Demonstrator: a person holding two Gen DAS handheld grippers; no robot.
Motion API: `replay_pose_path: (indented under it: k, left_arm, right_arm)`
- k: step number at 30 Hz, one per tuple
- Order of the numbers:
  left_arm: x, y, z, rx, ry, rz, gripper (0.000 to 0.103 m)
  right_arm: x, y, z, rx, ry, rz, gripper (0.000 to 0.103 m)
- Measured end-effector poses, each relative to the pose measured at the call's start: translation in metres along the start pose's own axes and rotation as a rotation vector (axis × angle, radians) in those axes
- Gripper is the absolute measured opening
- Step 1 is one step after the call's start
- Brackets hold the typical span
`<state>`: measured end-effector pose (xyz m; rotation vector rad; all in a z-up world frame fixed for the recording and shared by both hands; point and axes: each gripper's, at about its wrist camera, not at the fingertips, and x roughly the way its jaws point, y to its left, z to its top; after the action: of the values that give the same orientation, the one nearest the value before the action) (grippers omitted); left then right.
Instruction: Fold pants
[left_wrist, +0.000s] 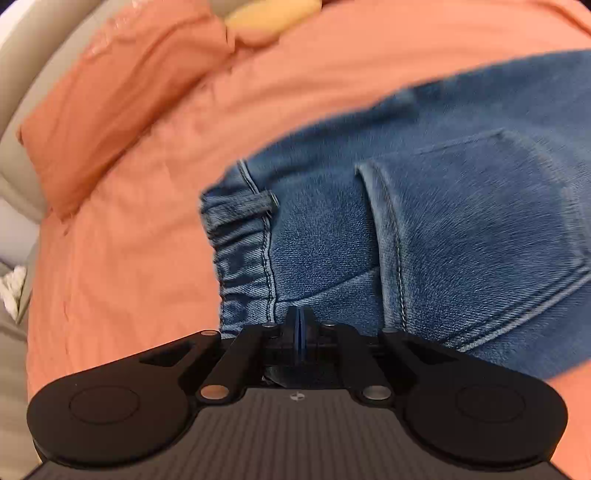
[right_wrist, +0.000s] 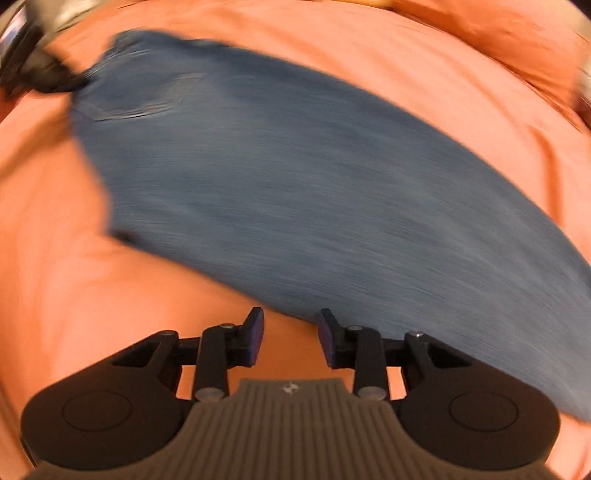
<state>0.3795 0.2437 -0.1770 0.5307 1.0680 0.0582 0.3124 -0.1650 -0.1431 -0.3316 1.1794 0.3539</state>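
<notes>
My left gripper (left_wrist: 299, 325) is clamped at the jeans (left_wrist: 424, 229) waistband, my right gripper (right_wrist: 290, 334) gapes empty over the sheet (right_wrist: 55, 277) — denim may bunch if I drag one-handed.

Orange bedsheet (left_wrist: 129, 258), matching pillow (left_wrist: 110, 110)

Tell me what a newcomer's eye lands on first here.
Blue jeans sprawl across the orange bedsheet, back pocket up. The left tongs are pinched shut at the waistband edge; the right tongs gape open over bare sheet beside the leg.
</notes>
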Motion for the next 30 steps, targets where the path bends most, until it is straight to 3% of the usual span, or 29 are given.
replay_pose_path:
  k: [5,8,14,18,21,24,28,29,30]
  left_arm:
    - [0.007,-0.010,0.012,0.040,0.058,0.060,0.003]
    - [-0.004,-0.018,0.013,0.099,0.054,0.110,0.004]
    - [-0.047,-0.018,0.024,0.009,-0.013,0.150,0.018]
    - [-0.069,-0.032,0.032,-0.036,-0.018,0.115,0.019]
    - [-0.080,-0.052,0.034,-0.025,-0.005,0.088,0.019]
    - [-0.081,-0.072,0.038,0.015,0.009,0.083,0.020]
    - [-0.076,-0.087,0.041,-0.002,0.053,0.084,0.020]
    - [-0.075,-0.089,0.040,-0.006,0.062,0.085,0.020]
    - [-0.074,-0.092,0.039,-0.006,0.071,0.089,0.020]
  right_arm:
    - [-0.023,-0.107,-0.030,0.231,-0.004,-0.146,0.030]
    - [-0.043,-0.173,-0.058,0.411,-0.014,-0.204,0.030]
    - [-0.079,-0.281,-0.112,0.661,-0.076,-0.286,0.030]
    - [-0.078,-0.327,-0.141,0.830,-0.119,-0.266,0.030]
    - [-0.062,-0.349,-0.152,0.889,-0.134,-0.252,0.030]
    - [-0.037,-0.370,-0.162,0.953,-0.139,-0.184,0.032]
    - [-0.006,-0.383,-0.174,1.073,-0.150,-0.056,0.035]
    - [-0.003,-0.383,-0.176,1.090,-0.155,-0.043,0.031]
    - [-0.005,-0.381,-0.176,1.090,-0.166,-0.062,0.020]
